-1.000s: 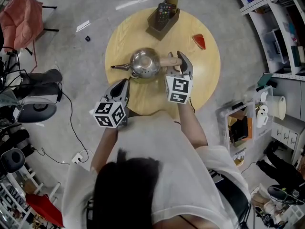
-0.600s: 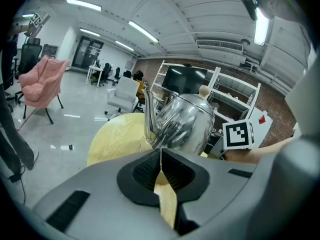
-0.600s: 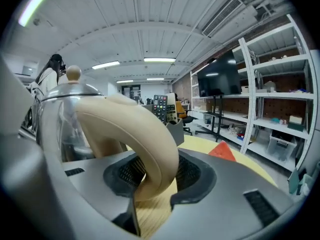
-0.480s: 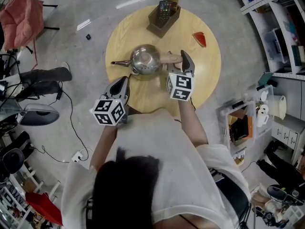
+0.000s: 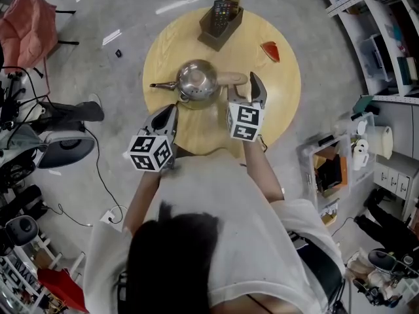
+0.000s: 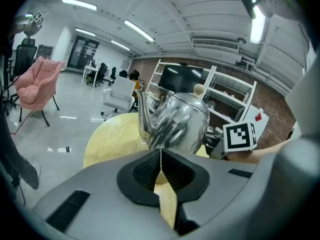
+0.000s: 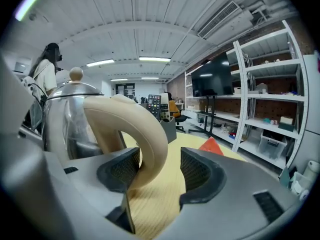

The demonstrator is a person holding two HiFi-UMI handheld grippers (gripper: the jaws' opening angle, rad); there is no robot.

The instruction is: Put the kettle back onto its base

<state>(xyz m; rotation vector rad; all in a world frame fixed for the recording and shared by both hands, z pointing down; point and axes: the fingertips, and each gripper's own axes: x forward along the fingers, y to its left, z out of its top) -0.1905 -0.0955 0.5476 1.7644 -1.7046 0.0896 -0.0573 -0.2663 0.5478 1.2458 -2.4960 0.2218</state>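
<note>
The kettle (image 5: 198,80) stands near the middle of the round table (image 5: 288,103), its spout toward the left edge. The right gripper (image 5: 244,90) has just been opening. Its jaws stand wide around the cream handle (image 7: 142,129) without squeezing it. The left gripper (image 5: 167,118), at the near edge, is closed on nothing.

A round, pale wooden worktop (image 5: 278,103) fills the upper middle of the head view. At its top edge stands a dark box (image 5: 218,28) holding remote controls (image 5: 224,8), and a red wedge (image 5: 270,51) lies near its upper right rim. A pink chair (image 5: 26,18) sits at upper left, white shelving (image 5: 386,38) at right, and a black cable (image 5: 98,169) trails across the grey floor at left.
</note>
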